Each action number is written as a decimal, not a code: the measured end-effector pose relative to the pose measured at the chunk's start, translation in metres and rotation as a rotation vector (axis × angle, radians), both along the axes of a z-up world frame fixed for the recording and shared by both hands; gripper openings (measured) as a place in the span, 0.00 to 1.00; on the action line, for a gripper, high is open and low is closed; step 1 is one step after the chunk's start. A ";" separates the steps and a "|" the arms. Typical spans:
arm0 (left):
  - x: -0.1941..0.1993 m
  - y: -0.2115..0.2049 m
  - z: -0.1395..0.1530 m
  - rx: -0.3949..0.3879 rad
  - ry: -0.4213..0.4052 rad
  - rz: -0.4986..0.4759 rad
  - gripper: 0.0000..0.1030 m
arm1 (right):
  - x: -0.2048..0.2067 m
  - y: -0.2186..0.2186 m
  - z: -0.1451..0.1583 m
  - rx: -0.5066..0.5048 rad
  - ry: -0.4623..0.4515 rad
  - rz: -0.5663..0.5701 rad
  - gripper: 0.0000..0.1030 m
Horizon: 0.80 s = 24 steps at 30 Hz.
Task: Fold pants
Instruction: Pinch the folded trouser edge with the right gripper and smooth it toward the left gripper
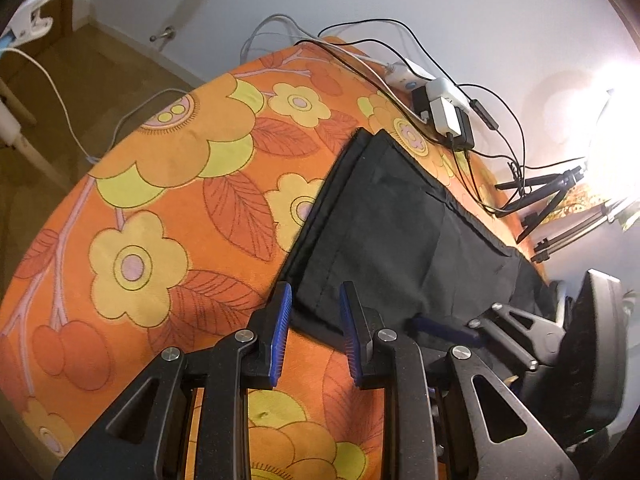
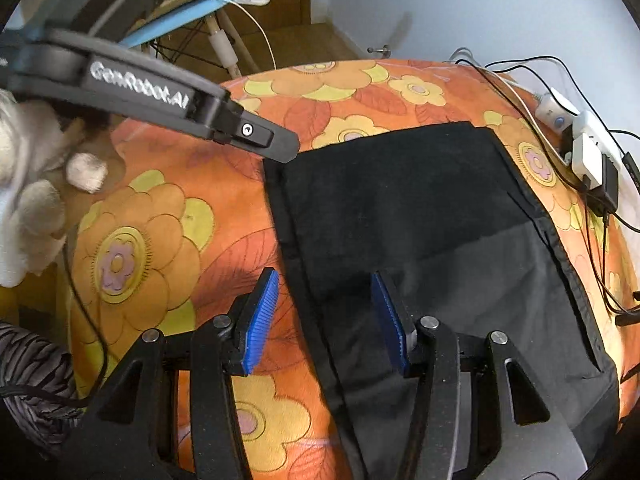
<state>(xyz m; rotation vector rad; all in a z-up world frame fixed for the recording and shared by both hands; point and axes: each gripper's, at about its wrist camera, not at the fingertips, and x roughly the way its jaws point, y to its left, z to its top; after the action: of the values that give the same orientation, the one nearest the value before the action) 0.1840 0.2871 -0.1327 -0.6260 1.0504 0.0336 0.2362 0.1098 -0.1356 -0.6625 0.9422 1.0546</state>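
Black pants (image 1: pixel 380 220) lie folded flat on a table under an orange flowered cloth (image 1: pixel 160 200). My left gripper (image 1: pixel 316 334) hovers at the pants' near corner, pads a little apart, with the hem showing in the gap and nothing pinched. In the right wrist view the same gripper (image 2: pixel 286 148) reaches in from the upper left, its tip at the pants' (image 2: pixel 400 200) far left corner. My right gripper (image 2: pixel 326 320) is open and straddles the pants' left edge, one pad over the flowered cloth (image 2: pixel 160 208), the other over black fabric.
A white power strip with chargers and black cables (image 1: pixel 444 108) (image 2: pixel 588 160) sits at the table's far edge beside the pants. A tripod (image 1: pixel 544 196) stands past it under a bright lamp. A white-gloved hand (image 2: pixel 32 200) holds the left gripper. Wooden floor lies beyond.
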 end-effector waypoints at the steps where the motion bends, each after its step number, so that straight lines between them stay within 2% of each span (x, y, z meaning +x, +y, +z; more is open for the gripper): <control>1: 0.001 0.000 -0.001 -0.007 0.000 0.001 0.22 | 0.000 -0.001 -0.002 -0.001 -0.004 -0.001 0.40; 3: 0.001 0.000 -0.002 -0.016 0.003 0.002 0.22 | 0.002 -0.001 -0.001 0.007 0.002 -0.005 0.35; 4: 0.002 -0.001 -0.003 -0.019 0.005 0.002 0.22 | 0.004 -0.003 0.001 0.013 0.013 -0.017 0.24; 7: 0.002 -0.003 -0.005 -0.024 0.005 0.000 0.25 | 0.012 -0.008 0.004 0.043 0.069 -0.045 0.09; 9: 0.002 -0.004 -0.006 -0.032 0.003 -0.002 0.37 | 0.015 -0.011 0.005 0.059 0.086 -0.057 0.08; 19: 0.013 -0.009 -0.009 -0.048 -0.020 0.024 0.37 | 0.015 -0.016 0.001 0.097 0.127 -0.074 0.08; 22: 0.015 -0.012 -0.008 -0.019 -0.021 0.025 0.32 | 0.016 -0.019 0.001 0.107 0.141 -0.088 0.08; 24: 0.014 -0.011 -0.009 -0.023 -0.023 0.033 0.17 | 0.018 -0.020 0.000 0.118 0.160 -0.108 0.08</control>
<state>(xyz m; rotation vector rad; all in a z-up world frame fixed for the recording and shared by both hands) 0.1976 0.2760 -0.1418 -0.6631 1.0191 0.0432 0.2542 0.0894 -0.1352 -0.4298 1.0339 1.0698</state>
